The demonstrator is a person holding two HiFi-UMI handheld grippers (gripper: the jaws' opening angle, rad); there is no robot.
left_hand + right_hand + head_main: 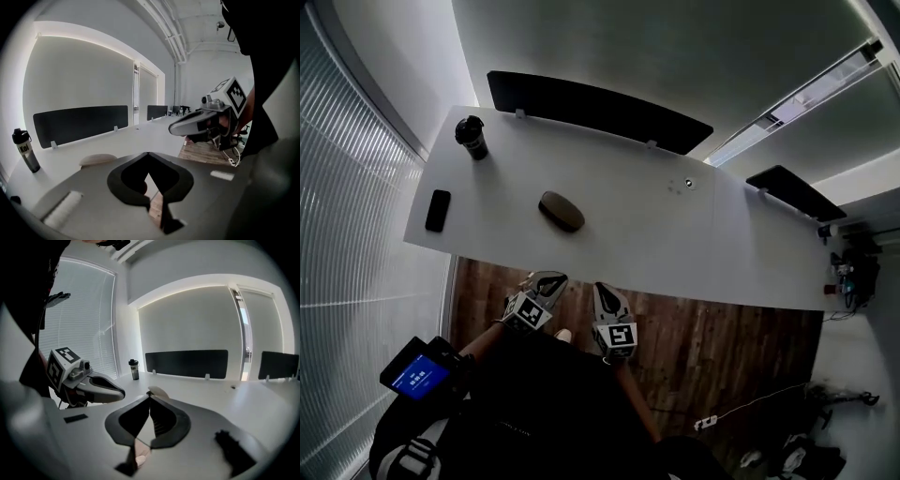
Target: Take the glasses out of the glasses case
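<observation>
- Two grippers are in play: the left gripper [148, 153] and the right gripper [149, 393]. Each has its jaws fully together with nothing between them. Both hang over the wooden floor [712, 347], short of the desk [628, 225] edge.
- The glasses case [562, 211] lies closed near the middle of the desk, well apart from both grippers. The glasses are not visible and are judged to be inside.
- Risk: jaws that arrive closed cannot take the case. They push it instead, and the smooth rounded shell likely slides across the bare desk.
- Risk: prying the lid with one gripper while the other does not pin the base probably lifts or flips the whole case.
- Risk: a lid that springs open abruptly can throw the glasses out.
- Risk: a wide sweep to the left may strike the phone [438, 210] or topple the bottle [472, 137].
</observation>
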